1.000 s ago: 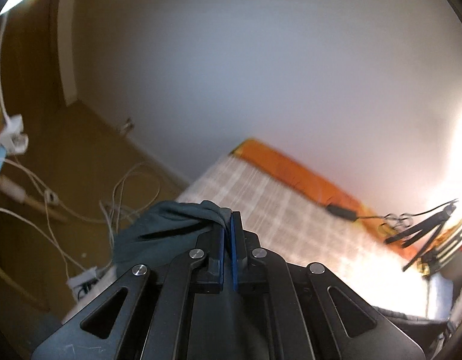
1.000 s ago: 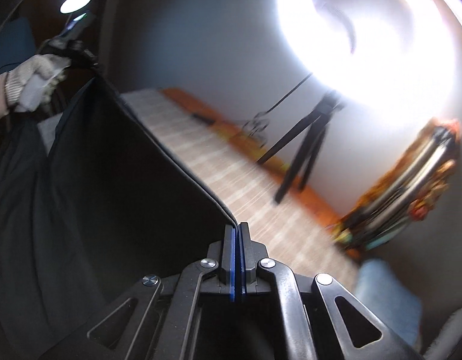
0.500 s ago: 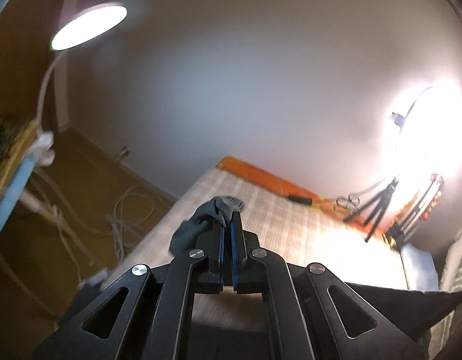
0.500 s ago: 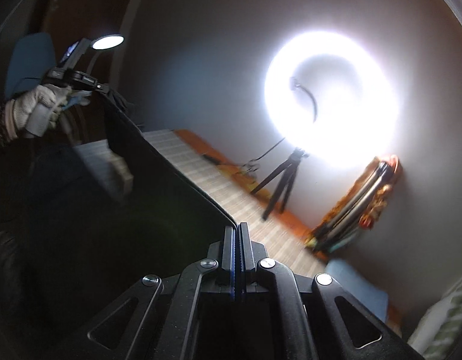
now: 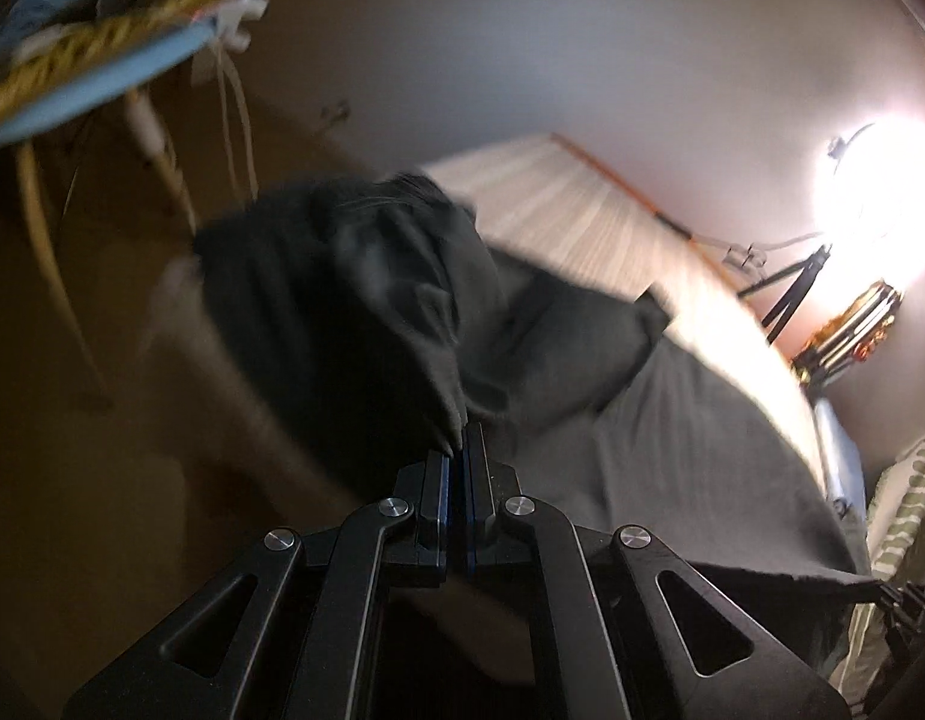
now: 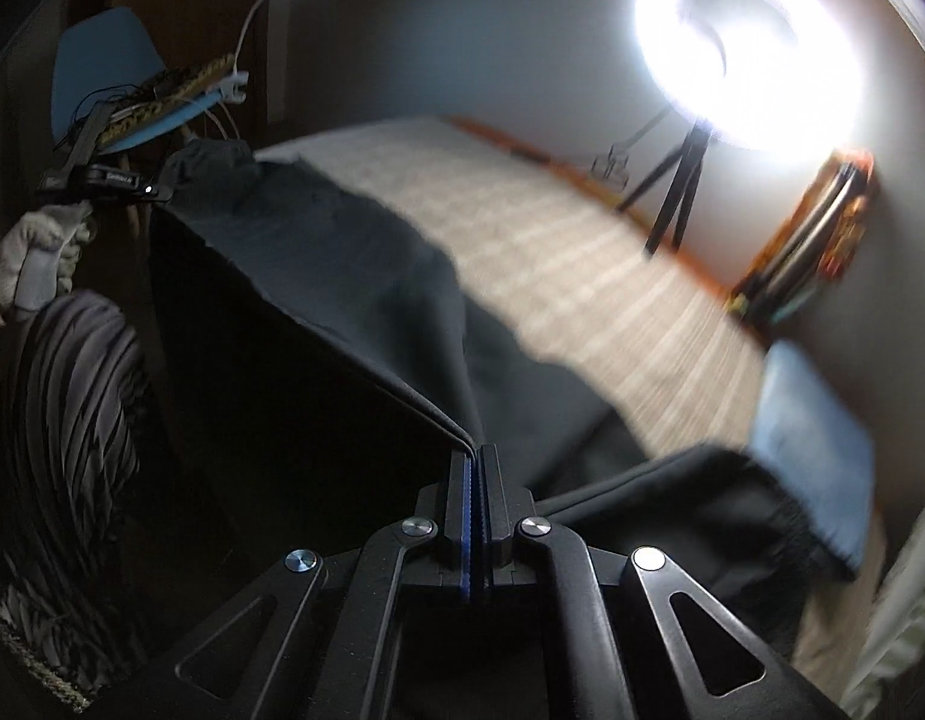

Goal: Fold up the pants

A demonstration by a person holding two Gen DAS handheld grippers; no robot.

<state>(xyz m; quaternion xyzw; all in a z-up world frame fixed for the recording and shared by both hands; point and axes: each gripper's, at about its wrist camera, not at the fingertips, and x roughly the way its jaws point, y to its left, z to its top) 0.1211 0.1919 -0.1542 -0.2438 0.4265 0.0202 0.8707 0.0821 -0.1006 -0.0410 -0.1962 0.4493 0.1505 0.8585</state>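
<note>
Dark pants (image 6: 366, 276) stretch between 2 hand-held grippers above a checked bed (image 6: 582, 252). The left gripper (image 5: 462, 450) has its jaws pressed together on a bunched end of the cloth, and the right gripper (image 6: 477, 462) is clamped on a folded edge, a taut crease running from it toward the gloved left hand (image 6: 36, 252). Much of the cloth now drapes over the near part of the bed, the elastic waistband (image 6: 780, 516) hanging at the right by a blue pillow (image 6: 816, 408).

The step in hand looks like laying the pants out flat. To do it well, both grips should hold firm while the 2 ends come down level and at an even pace, so the crease lands straight and the bunched cloth at the left end spreads rather than piles up. The waistband side looks likely to fold under itself unless drawn outward.

Compared with 0.5 s ago, the pants hang lower and cover far more of the bed; then they were held high, with the left view showing only a small wad of cloth above bare mattress. A ring light (image 6: 756, 48) on a tripod (image 6: 678, 180) glares from the far wall.
</note>
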